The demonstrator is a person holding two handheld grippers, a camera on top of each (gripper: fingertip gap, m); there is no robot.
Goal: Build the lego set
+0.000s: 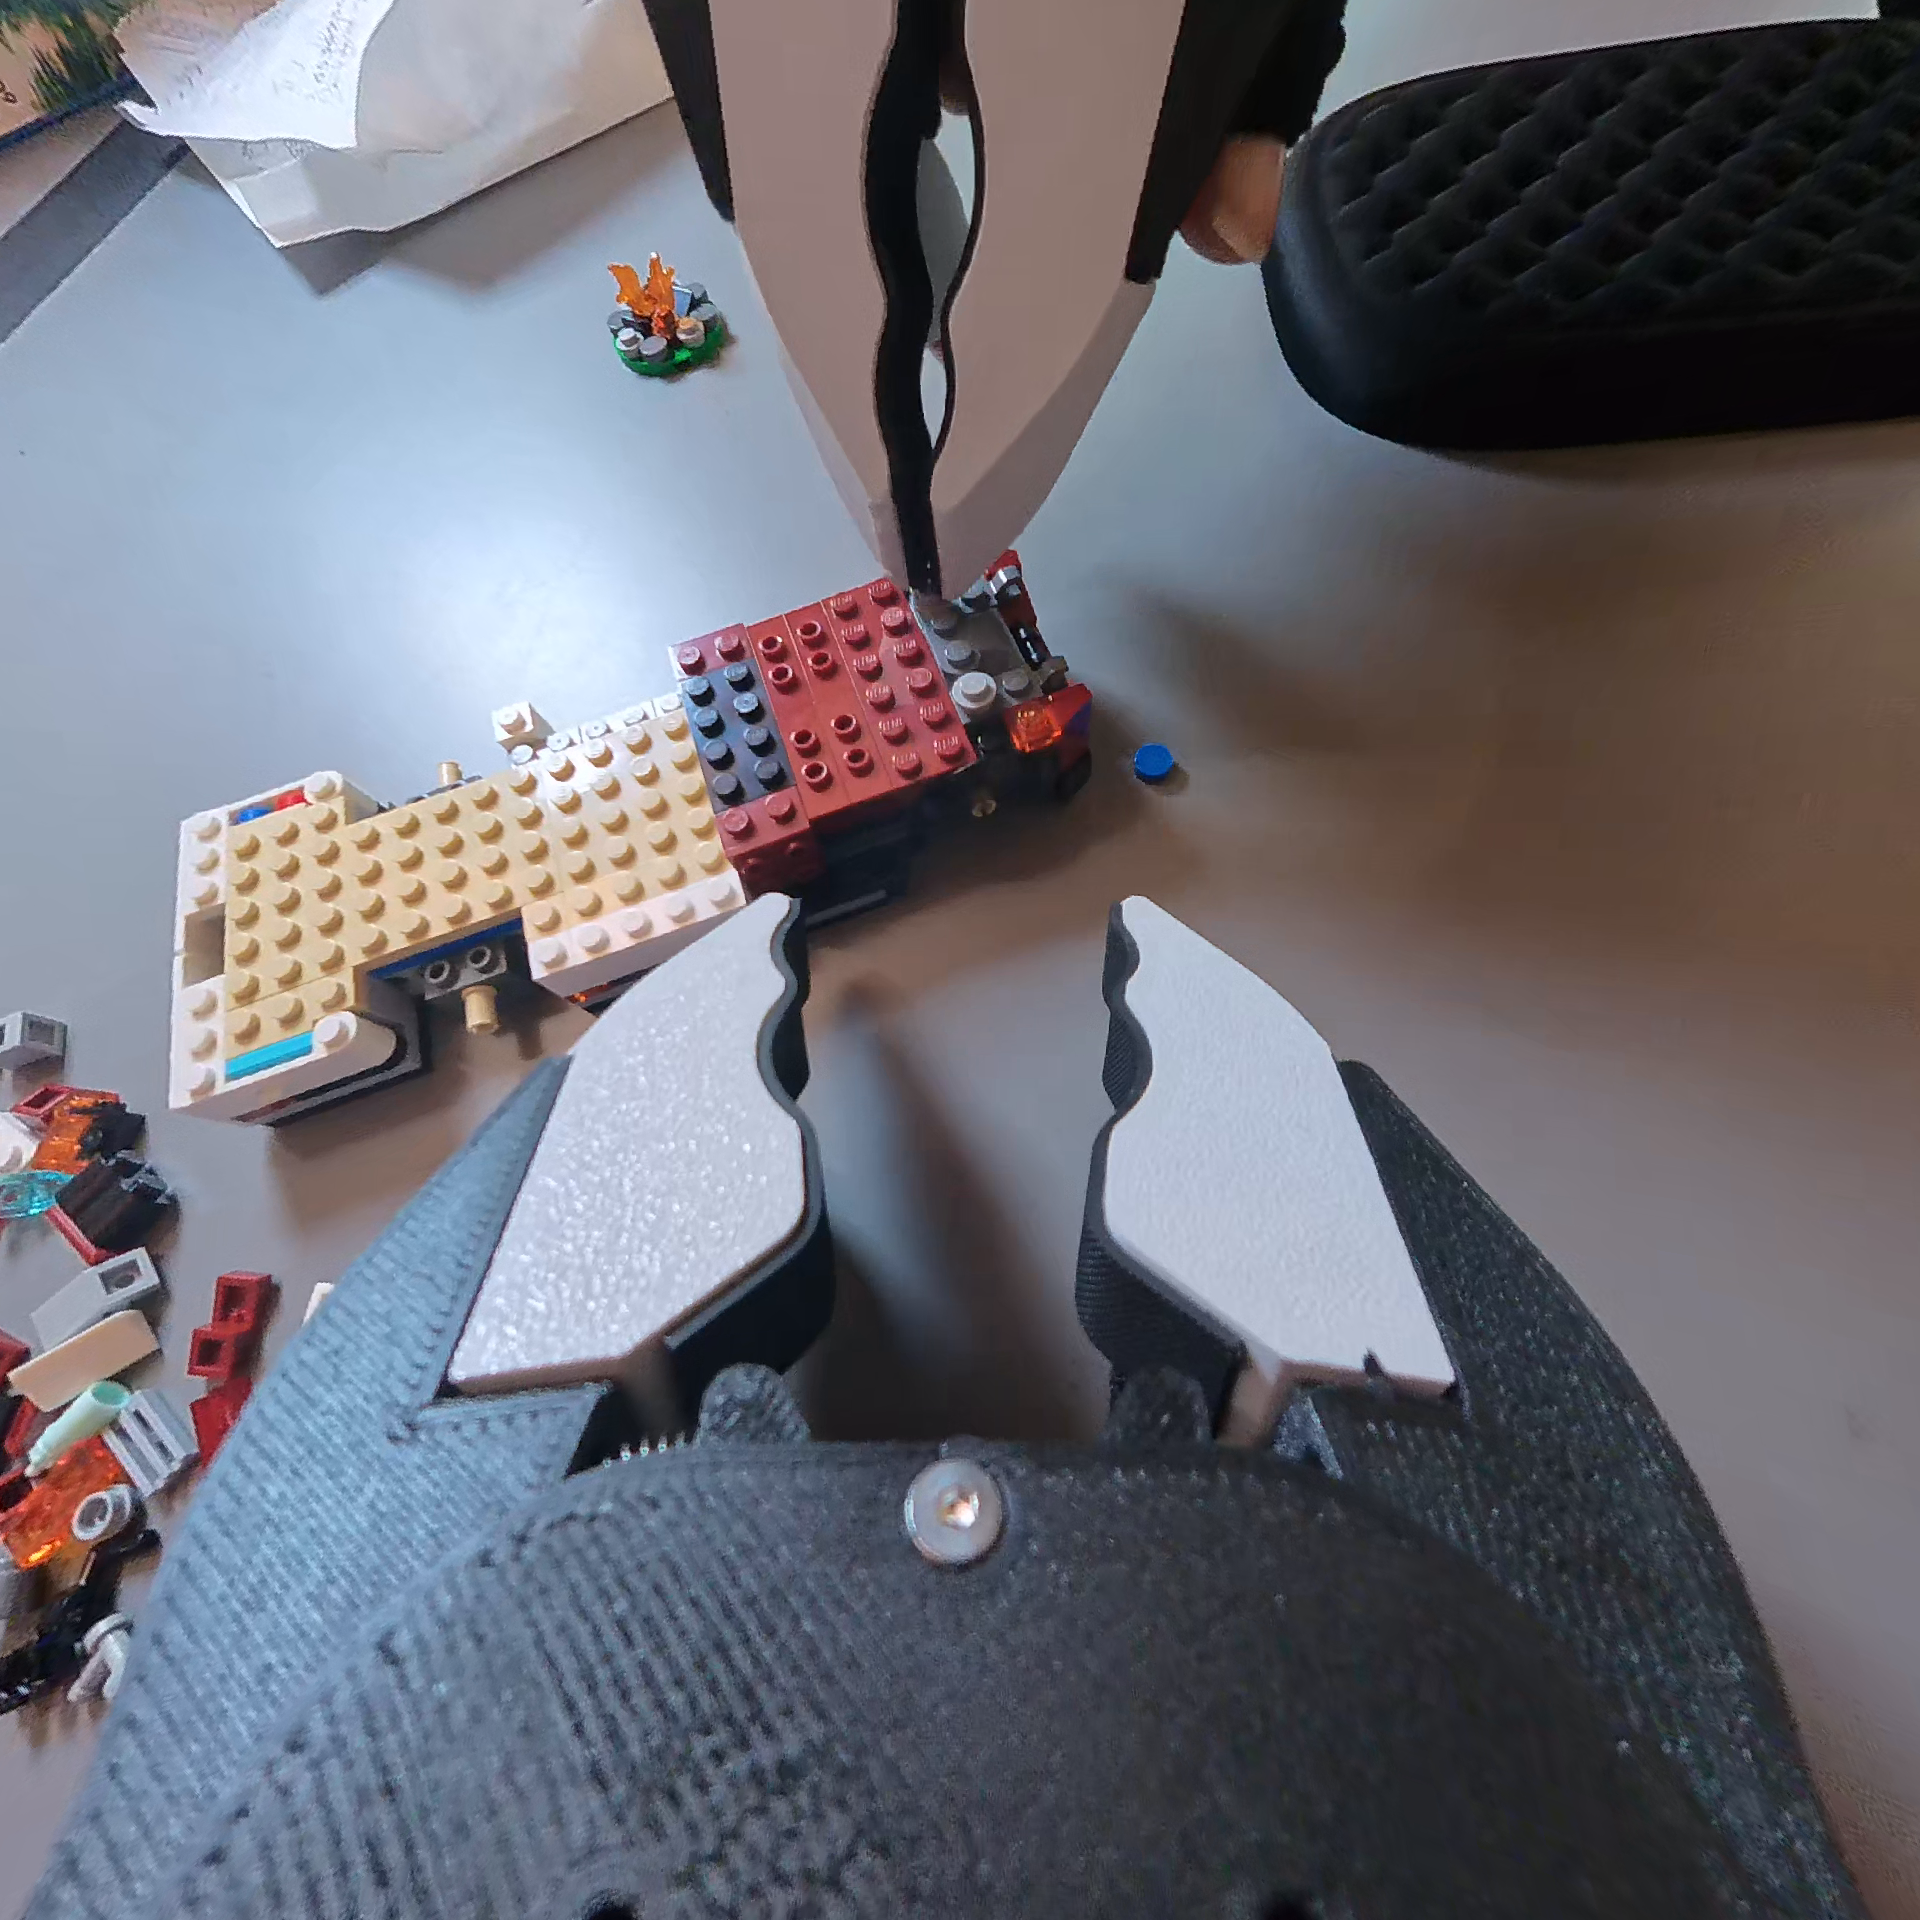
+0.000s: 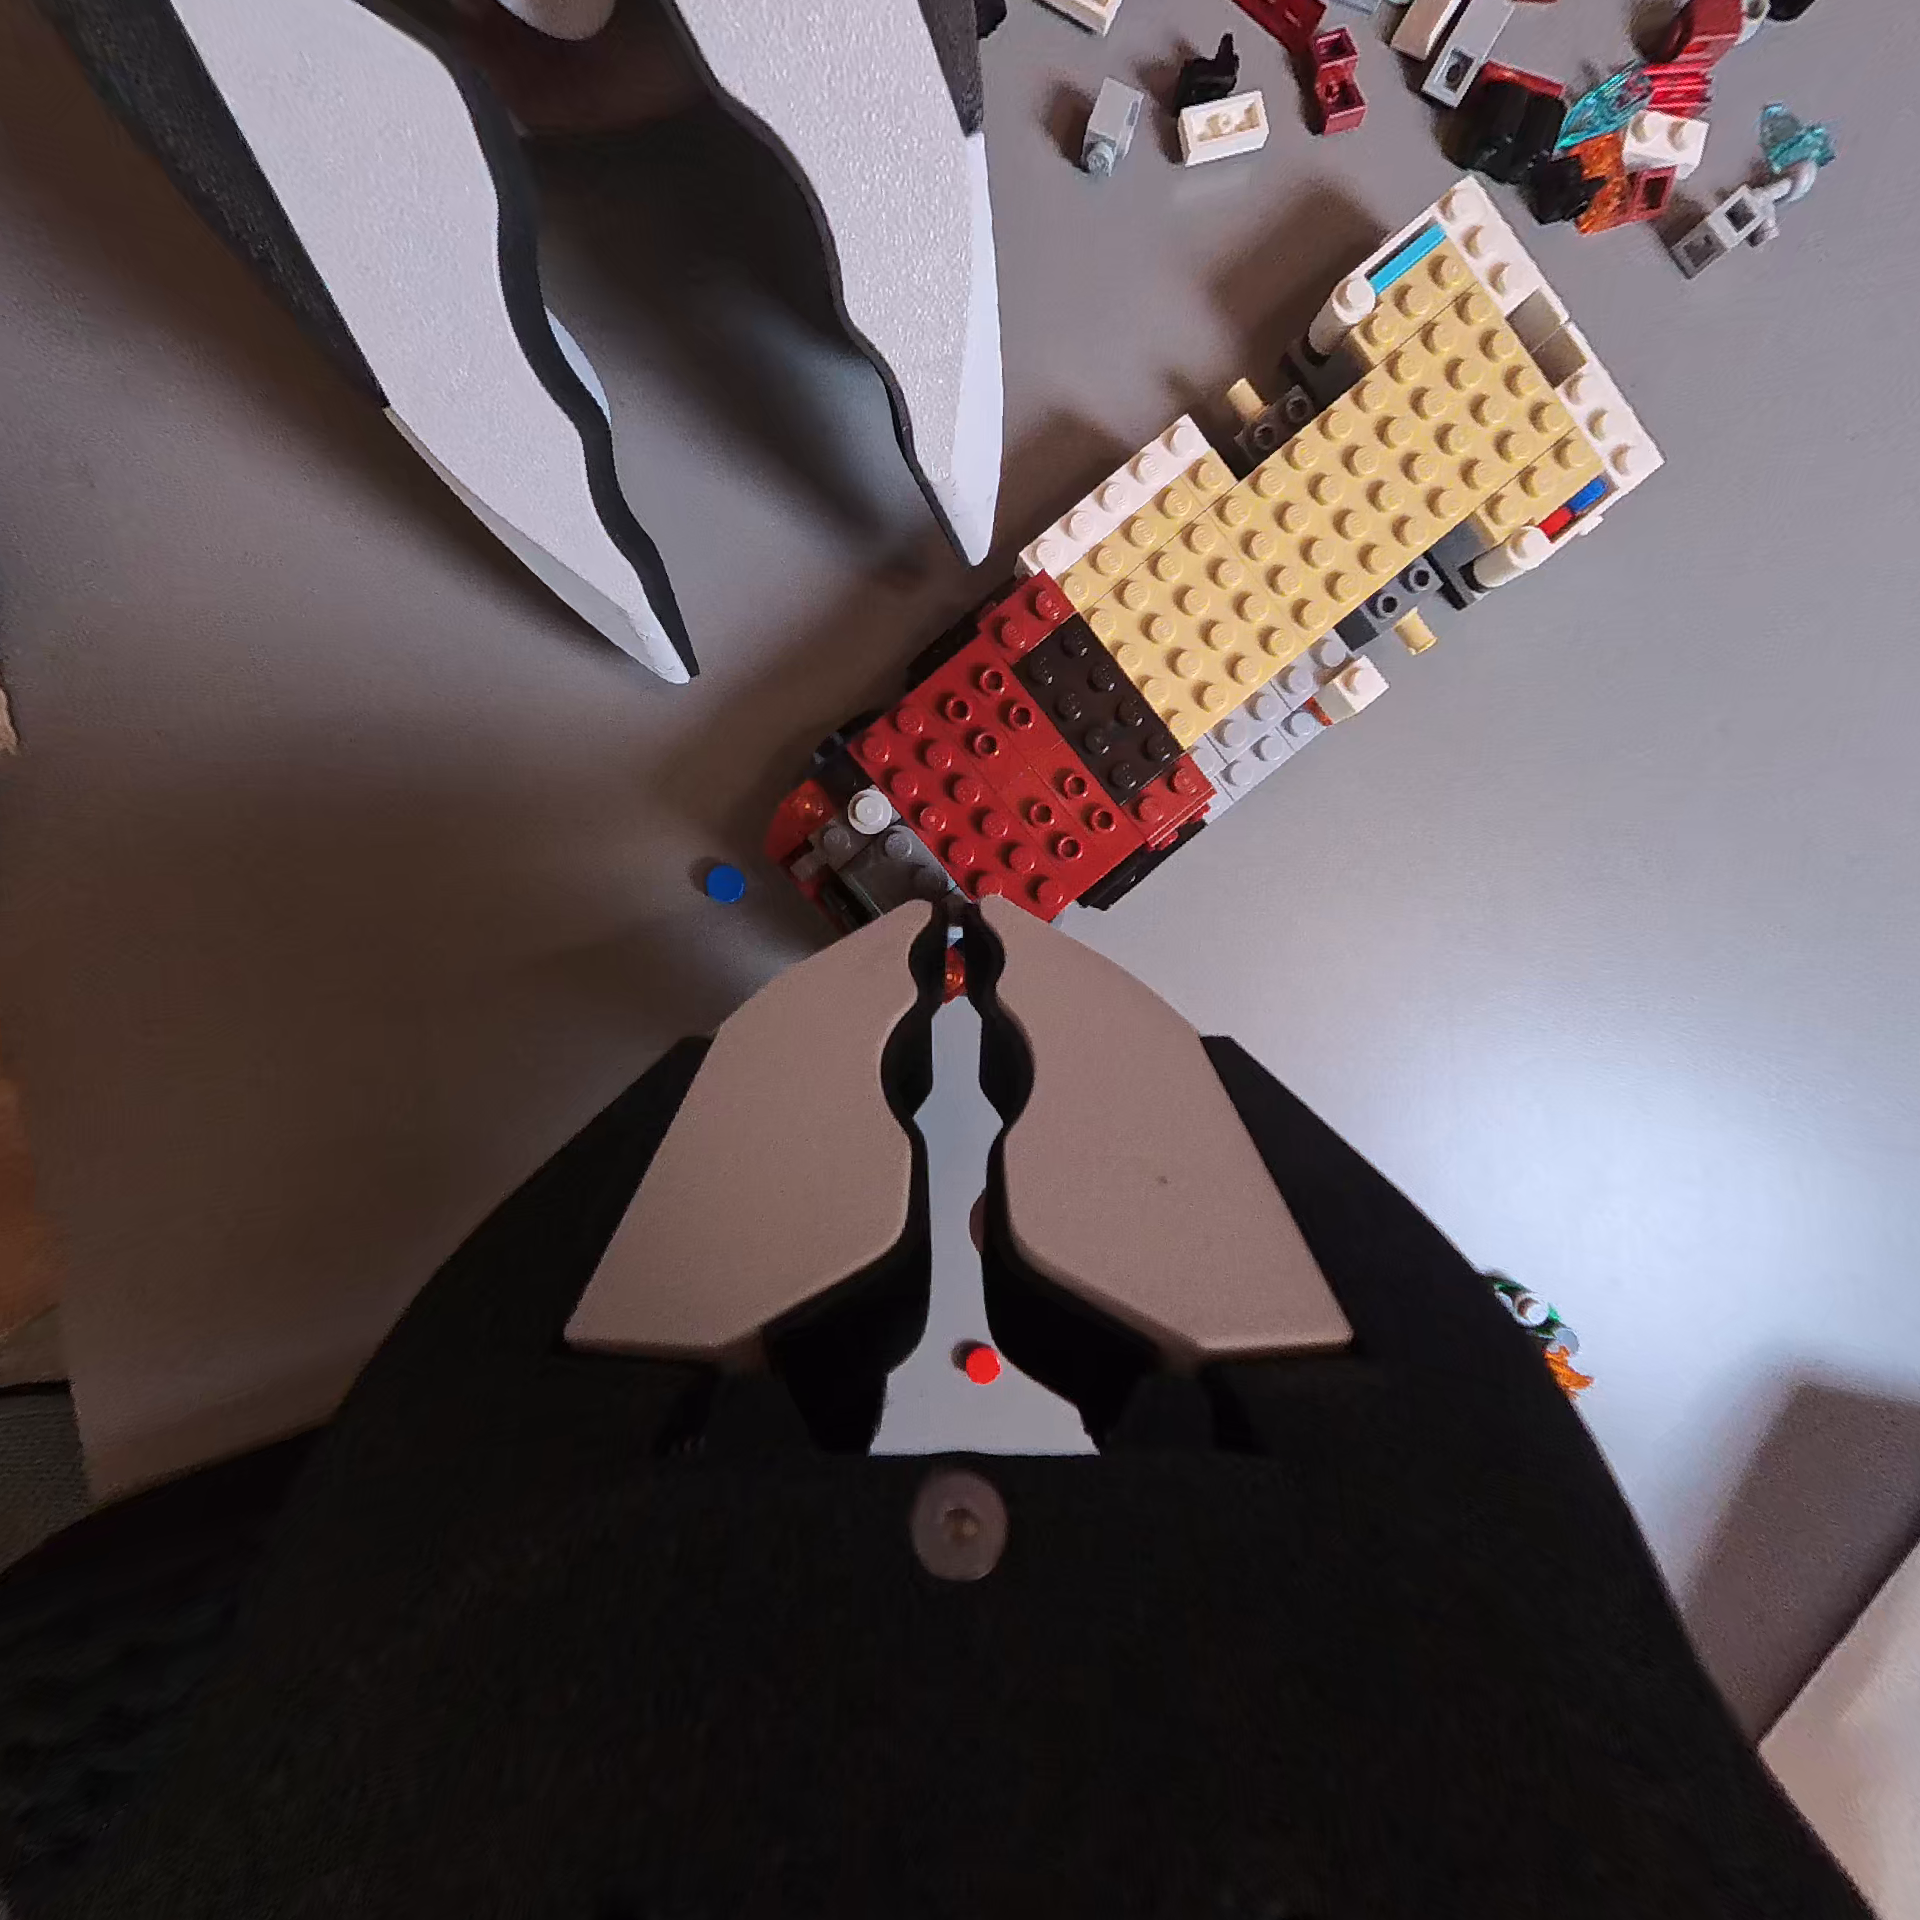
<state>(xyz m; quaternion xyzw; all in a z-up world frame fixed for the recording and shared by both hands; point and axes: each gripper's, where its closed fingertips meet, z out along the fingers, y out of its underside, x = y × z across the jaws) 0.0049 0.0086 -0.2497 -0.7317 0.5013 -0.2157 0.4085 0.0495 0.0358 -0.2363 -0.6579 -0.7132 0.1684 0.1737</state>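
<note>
Right tool (image 2: 956,914): fingers pressed almost together, only a sliver of a gap at the tips. In the left wrist view the tips come down from the top of the frame onto the grey studded end of the brick-built vehicle (image 1: 623,831), beside its dark red plates. Whether a small part is pinched there I cannot tell; the tips hide the spot.

Left tool (image 1: 951,914): fingers spread, nothing between them but bare bench (image 1: 1455,831). Its left finger sits just beside the white edge bricks of the vehicle, at frame centre, and does not grip them.

Risks, as judged:
- The vehicle lies loose on the bench and no tool holds it. A push or pull at the grey end could slide or pivot the whole model.
- The end cluster is made of small parts, among them an orange transparent piece. A sideways load could pop 1 off.
- 1 blue round tile (image 1: 1153,764) lies close to that end, right of centre, and a drifting tool could knock it away.
- 1 red round tile (image 2: 982,1363) lies under the right tool, low in its view, largely screened by the fingers.

Position: in the right wrist view the vehicle (image 2: 1299,540) runs from the tool tips at centre to the upper right. Loose bricks (image 1: 83,1299) lie at lower left of the left wrist view, well apart.
</note>
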